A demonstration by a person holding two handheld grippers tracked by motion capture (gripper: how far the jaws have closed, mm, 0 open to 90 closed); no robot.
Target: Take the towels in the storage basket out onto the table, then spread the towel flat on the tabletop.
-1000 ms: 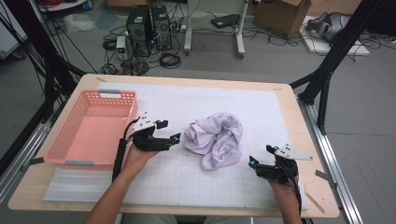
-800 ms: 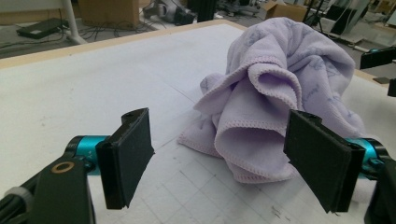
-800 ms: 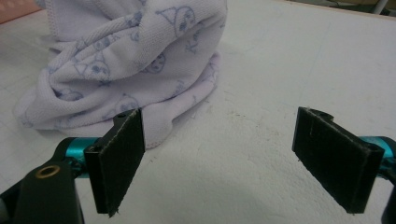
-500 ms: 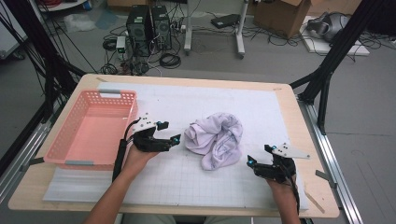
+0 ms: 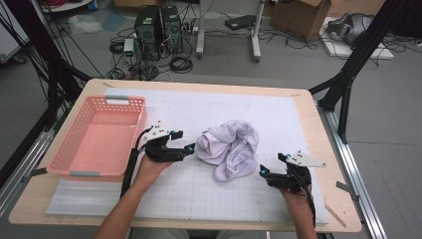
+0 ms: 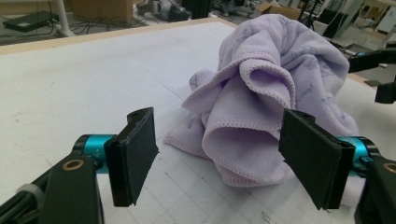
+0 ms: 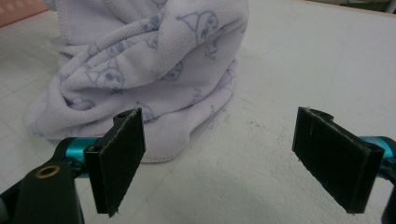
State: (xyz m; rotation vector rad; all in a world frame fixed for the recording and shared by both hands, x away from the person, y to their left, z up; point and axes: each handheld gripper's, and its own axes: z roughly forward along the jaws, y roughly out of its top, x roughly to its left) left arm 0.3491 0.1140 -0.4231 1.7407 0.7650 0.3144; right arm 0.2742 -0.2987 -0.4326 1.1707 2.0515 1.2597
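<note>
Gaping wide, both grippers point(image 5: 185, 142) point(image 5: 271, 164) flank the towel point(image 5: 230, 147) untouched.

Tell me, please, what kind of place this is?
Probably a robotics lab or recording workshop: computer towers and loose cables on the floor, a black frame around the table, and cardboard boxes.

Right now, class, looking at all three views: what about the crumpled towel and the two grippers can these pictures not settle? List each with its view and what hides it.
- Towel: its underside and inner layers, hidden by its own folds in the high view.
- Towel's top, cut off by the upper edge in the right gripper view.
- Left gripper: whether its pads touch the cloth; the folds hide this.
- Basket: its contents are too small and blurred to check in the high view.
</note>
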